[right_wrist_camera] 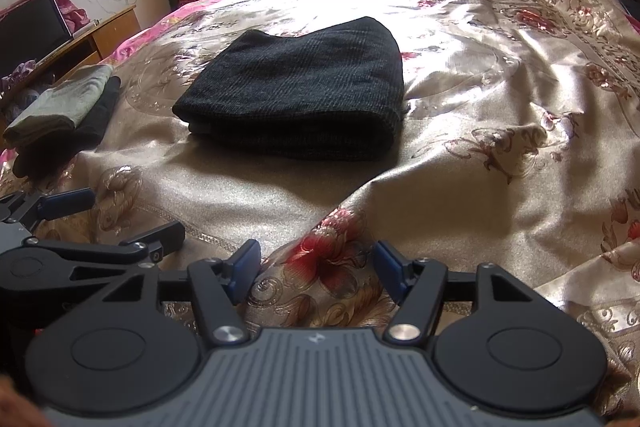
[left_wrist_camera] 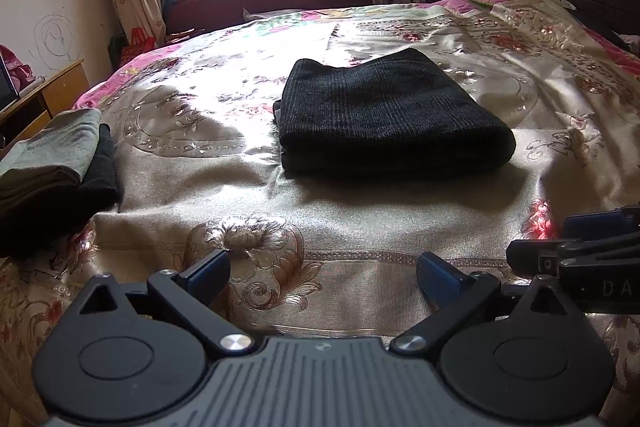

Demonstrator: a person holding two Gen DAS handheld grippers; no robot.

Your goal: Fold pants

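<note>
Dark charcoal ribbed pants (left_wrist_camera: 390,115), folded into a thick rectangular bundle, lie flat mid-bed on the shiny beige floral bedspread (left_wrist_camera: 248,187); rounded fold edge faces the grippers, layered edges show at the left side. Left gripper (left_wrist_camera: 324,267), black with blue pads, hangs over the near bedspread border, jaws spread wide, nothing between them. Right gripper (right_wrist_camera: 316,269) sits just beside it, jaws parted, empty, over a raised wrinkle in the cloth. A bare strip of bedspread separates both grippers from the pants. Stack of folded grey-green and black clothes (left_wrist_camera: 60,163) sits at the left bed edge, well apart.
</note>
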